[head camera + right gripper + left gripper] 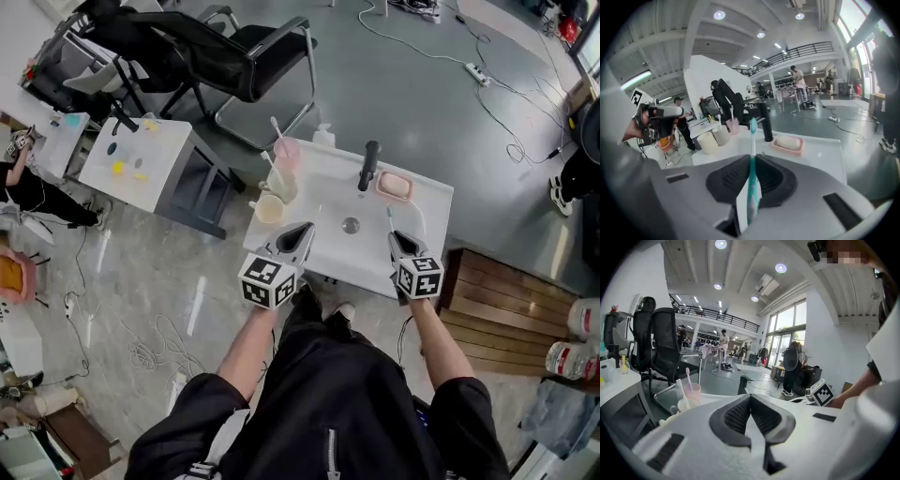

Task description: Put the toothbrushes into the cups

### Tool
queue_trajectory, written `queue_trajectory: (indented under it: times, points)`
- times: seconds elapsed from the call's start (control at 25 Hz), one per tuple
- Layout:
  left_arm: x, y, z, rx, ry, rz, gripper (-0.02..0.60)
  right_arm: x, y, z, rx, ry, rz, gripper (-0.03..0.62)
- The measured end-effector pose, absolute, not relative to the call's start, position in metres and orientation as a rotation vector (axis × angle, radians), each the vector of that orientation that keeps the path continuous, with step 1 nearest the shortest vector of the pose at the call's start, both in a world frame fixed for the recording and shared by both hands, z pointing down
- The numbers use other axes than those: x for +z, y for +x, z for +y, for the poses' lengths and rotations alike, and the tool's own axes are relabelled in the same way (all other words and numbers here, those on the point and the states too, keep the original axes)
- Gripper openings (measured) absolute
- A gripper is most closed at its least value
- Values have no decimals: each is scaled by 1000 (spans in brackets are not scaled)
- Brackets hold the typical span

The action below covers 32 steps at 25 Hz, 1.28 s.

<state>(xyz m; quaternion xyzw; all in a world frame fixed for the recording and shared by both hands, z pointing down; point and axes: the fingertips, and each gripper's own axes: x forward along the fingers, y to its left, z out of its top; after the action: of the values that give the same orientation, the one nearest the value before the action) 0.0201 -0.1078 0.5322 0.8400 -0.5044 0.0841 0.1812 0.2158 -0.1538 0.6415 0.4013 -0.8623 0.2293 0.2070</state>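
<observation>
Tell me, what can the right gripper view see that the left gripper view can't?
Only the right gripper view shows the teal toothbrush pinched in the right gripper, and the pink soap dish. Only the left gripper view looks along the left gripper, shut with nothing in it, and shows the marker cube on the right gripper. Both show the pink cup with a pink toothbrush in it and the black tap.
</observation>
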Motion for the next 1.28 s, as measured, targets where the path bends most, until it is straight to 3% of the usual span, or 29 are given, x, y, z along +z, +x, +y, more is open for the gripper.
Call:
queue_trajectory:
  times: [0.64,1.28]
  points:
    - [516,-157,-64,136,2098,-1823,2,562,-33,-157,519,581,-2748,41]
    - [529,-219,-103,119,2070,-1800,2,538,-146,-186,592,461,-2855,41]
